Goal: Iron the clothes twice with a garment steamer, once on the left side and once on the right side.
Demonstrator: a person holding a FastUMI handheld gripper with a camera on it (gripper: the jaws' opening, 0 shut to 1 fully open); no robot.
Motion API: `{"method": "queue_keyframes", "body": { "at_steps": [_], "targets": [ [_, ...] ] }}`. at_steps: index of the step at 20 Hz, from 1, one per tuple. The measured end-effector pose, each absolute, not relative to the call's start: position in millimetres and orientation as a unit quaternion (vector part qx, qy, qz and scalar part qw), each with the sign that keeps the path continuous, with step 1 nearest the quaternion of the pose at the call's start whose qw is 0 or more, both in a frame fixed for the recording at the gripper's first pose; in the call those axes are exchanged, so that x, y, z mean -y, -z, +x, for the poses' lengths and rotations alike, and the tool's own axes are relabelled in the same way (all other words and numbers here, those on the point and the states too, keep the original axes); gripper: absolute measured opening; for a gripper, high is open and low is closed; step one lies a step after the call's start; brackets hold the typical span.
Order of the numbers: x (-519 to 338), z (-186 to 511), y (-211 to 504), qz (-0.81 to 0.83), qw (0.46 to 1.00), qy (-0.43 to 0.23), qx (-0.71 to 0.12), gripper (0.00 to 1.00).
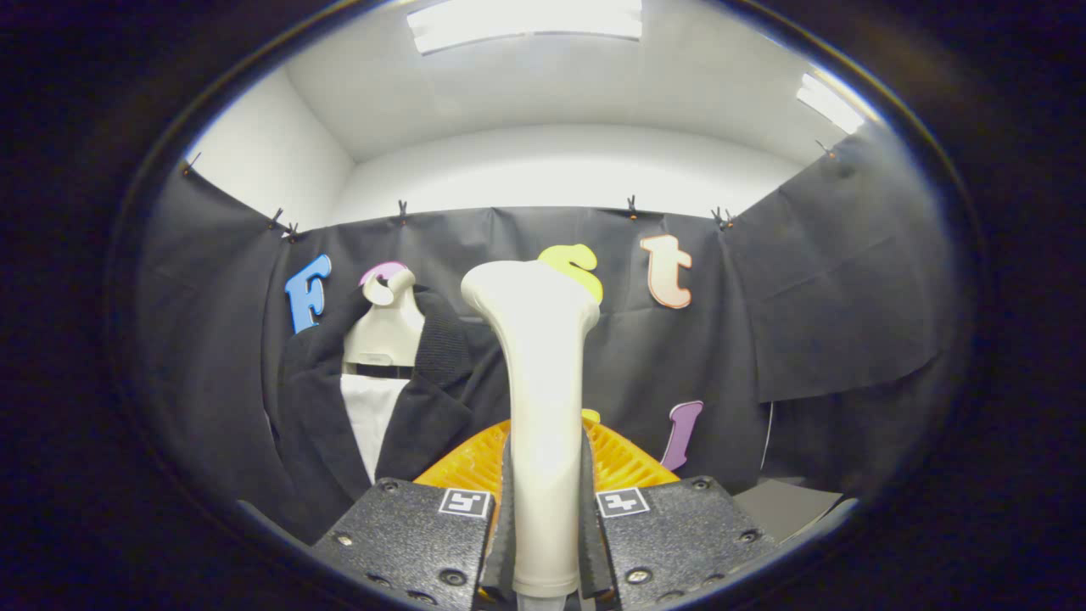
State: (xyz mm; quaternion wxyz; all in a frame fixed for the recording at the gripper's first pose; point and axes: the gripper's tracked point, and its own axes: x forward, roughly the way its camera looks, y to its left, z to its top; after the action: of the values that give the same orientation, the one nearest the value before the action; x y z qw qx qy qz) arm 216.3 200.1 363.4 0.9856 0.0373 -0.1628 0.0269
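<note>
hand-held gripper (544, 543) is clamped on the garment steamer (540, 407) handle, both fingers pressing it, head up at 12 o'clock. smooth stiff plastic, probably top-heavy, so grip low and firm. dark jacket (424, 399) hangs at 10 o'clock, soft.

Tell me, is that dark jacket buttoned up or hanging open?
Open. The jacket's lapels spread apart over the dummy, baring a white shirt. The gripper is shut on the steamer.
</note>
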Motion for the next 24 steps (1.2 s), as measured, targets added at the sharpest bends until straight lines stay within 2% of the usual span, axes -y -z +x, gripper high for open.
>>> {"method": "queue_keyframes", "body": {
  "at_steps": [6,24],
  "targets": [
    [-243,245,-351,0.03,0.988,-0.034,0.148,0.32],
    [-237,259,-250,0.016,0.997,0.01,0.076,0.32]
  ]
}}
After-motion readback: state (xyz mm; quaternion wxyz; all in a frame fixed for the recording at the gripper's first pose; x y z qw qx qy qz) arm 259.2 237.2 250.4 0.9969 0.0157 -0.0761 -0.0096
